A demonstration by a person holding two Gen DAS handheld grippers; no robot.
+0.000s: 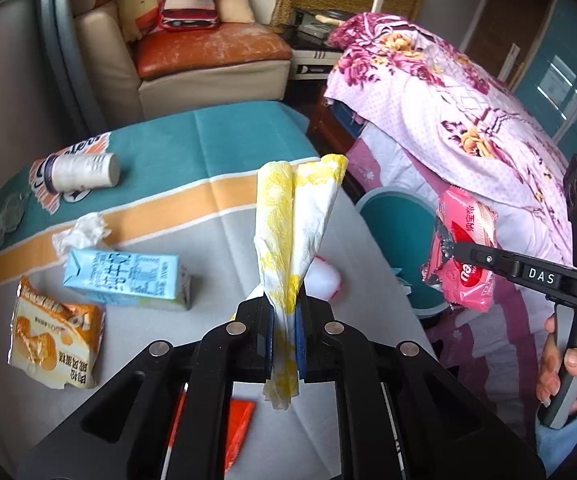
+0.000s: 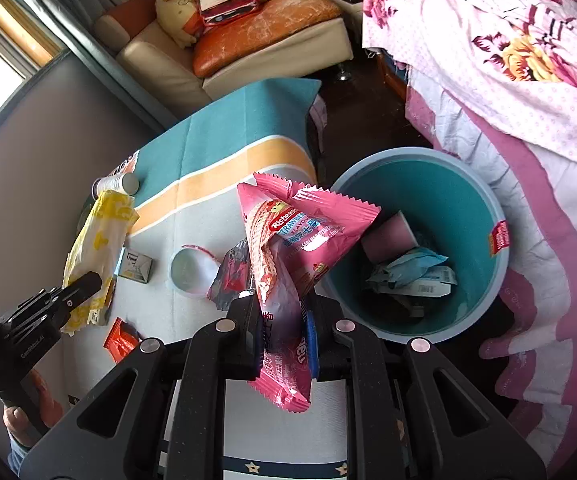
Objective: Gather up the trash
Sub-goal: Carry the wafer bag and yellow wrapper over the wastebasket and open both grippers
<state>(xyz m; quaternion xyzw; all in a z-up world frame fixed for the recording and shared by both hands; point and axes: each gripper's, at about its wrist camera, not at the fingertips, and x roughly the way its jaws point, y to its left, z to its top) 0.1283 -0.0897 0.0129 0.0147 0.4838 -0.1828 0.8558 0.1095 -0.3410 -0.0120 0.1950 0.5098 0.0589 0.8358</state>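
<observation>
My left gripper (image 1: 284,312) is shut on a yellow-and-white wrapper (image 1: 292,220) and holds it above the table; it also shows in the right wrist view (image 2: 96,240). My right gripper (image 2: 284,312) is shut on a pink strawberry wafer wrapper (image 2: 288,248), held at the table's right edge next to the teal trash bin (image 2: 484,200); the wrapper also shows in the left wrist view (image 1: 464,252). The bin holds a pink cup and blue-white packaging. On the table lie a blue carton (image 1: 124,276), an orange snack bag (image 1: 56,340), a crumpled tissue (image 1: 80,232), a white bottle (image 1: 80,172), a small cup (image 2: 188,270) and an orange wrapper (image 2: 120,338).
The table (image 1: 224,128) has a teal, orange and grey cloth. A bed with a pink floral cover (image 2: 508,60) stands to the right of the bin. A sofa (image 1: 208,48) with cushions is behind the table. A window (image 2: 4,40) is at far left.
</observation>
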